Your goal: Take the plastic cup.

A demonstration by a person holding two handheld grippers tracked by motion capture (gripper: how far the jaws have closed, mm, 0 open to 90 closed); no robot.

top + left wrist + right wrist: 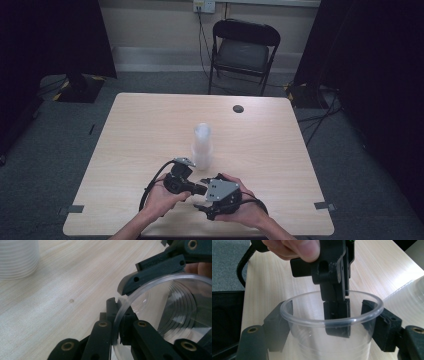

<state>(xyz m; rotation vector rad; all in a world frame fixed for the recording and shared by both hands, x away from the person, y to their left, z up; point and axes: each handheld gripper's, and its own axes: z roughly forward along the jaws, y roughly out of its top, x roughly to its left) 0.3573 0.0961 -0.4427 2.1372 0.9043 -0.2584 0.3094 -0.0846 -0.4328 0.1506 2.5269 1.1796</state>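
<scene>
A clear plastic cup point(312, 340) is held between both grippers just above the table's near edge. My left gripper point(117, 307) is shut on the cup's rim point(140, 291), one jaw inside and one outside. It comes down onto the far rim in the right gripper view point(337, 315). My right gripper point(329, 322) has a jaw on each side of the cup, with both pads against its wall. In the high view the left gripper point(197, 189) and the right gripper point(206, 199) meet tip to tip. A tall stack of clear cups point(202, 145) stands upright just beyond them.
The wooden table point(150, 130) has a dark round grommet point(238, 108) near its far edge. A black folding chair point(242, 50) stands behind the table. The cup stack point(17, 260) is close to the left gripper.
</scene>
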